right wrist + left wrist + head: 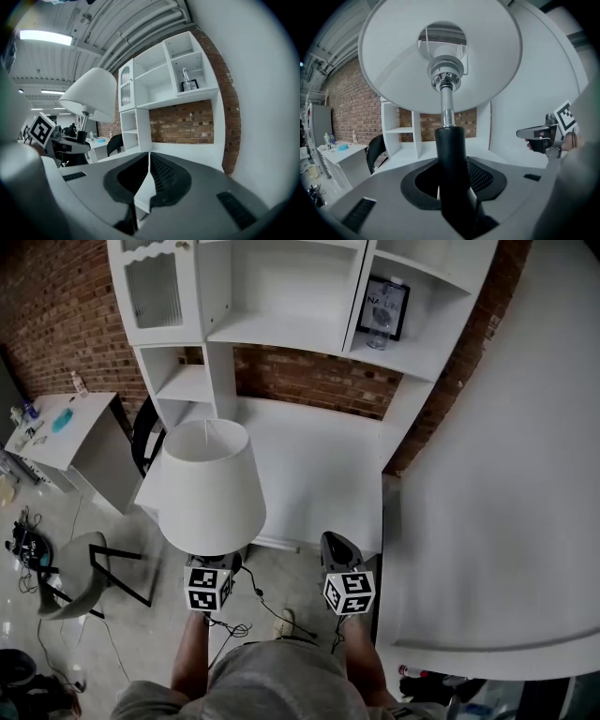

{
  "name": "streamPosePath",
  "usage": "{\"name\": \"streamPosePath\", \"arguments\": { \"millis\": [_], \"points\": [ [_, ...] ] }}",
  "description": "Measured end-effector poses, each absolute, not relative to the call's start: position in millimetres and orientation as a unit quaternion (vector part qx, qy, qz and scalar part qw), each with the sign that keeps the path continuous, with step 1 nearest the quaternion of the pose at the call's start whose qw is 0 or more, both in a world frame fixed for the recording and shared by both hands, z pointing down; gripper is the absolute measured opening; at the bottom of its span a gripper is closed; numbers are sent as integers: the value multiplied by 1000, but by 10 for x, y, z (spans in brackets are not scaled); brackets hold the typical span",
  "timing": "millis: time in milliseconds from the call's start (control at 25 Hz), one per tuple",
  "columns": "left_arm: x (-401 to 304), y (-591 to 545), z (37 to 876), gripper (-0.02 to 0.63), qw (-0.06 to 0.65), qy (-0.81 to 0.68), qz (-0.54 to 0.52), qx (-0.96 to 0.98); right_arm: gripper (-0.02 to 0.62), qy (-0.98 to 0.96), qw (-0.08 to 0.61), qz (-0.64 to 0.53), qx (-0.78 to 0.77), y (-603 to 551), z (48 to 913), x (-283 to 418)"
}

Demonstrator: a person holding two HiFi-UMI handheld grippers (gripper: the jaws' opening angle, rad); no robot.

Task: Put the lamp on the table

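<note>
A tall white open shelf unit [281, 296] fills the upper centre, against a red brick wall [56, 315]. At upper right, a clear glass bottle [379, 334] stands before a black-framed picture [392, 301]. At lower left sits a grey shell chair [75, 582] on black legs.

lamp [208, 486]: centre left, its stem between the left gripper's [214, 563] jaws
right gripper [337, 545]: right of the lamp, apart
table [319, 474]: centre, beyond both grippers, under the shelf unit [281, 296]
framed picture [383, 307]: upper right shelf, seemingly behind a bottle [379, 331]
</note>
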State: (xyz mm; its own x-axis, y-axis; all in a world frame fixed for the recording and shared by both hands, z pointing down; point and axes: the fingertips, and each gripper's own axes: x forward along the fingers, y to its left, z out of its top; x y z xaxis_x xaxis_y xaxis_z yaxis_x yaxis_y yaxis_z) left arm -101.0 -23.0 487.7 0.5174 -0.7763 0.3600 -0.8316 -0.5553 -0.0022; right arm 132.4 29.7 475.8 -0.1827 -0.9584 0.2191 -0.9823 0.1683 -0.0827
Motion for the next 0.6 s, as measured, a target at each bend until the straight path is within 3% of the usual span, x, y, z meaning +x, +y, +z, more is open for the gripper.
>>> {"name": "streamPosePath", "arguments": {
  "millis": [600],
  "points": [
    [-498, -712, 5054, 148, 94, -461, 167, 867, 26, -770, 66, 120, 624, -181, 5005, 1728]
  ]
}}
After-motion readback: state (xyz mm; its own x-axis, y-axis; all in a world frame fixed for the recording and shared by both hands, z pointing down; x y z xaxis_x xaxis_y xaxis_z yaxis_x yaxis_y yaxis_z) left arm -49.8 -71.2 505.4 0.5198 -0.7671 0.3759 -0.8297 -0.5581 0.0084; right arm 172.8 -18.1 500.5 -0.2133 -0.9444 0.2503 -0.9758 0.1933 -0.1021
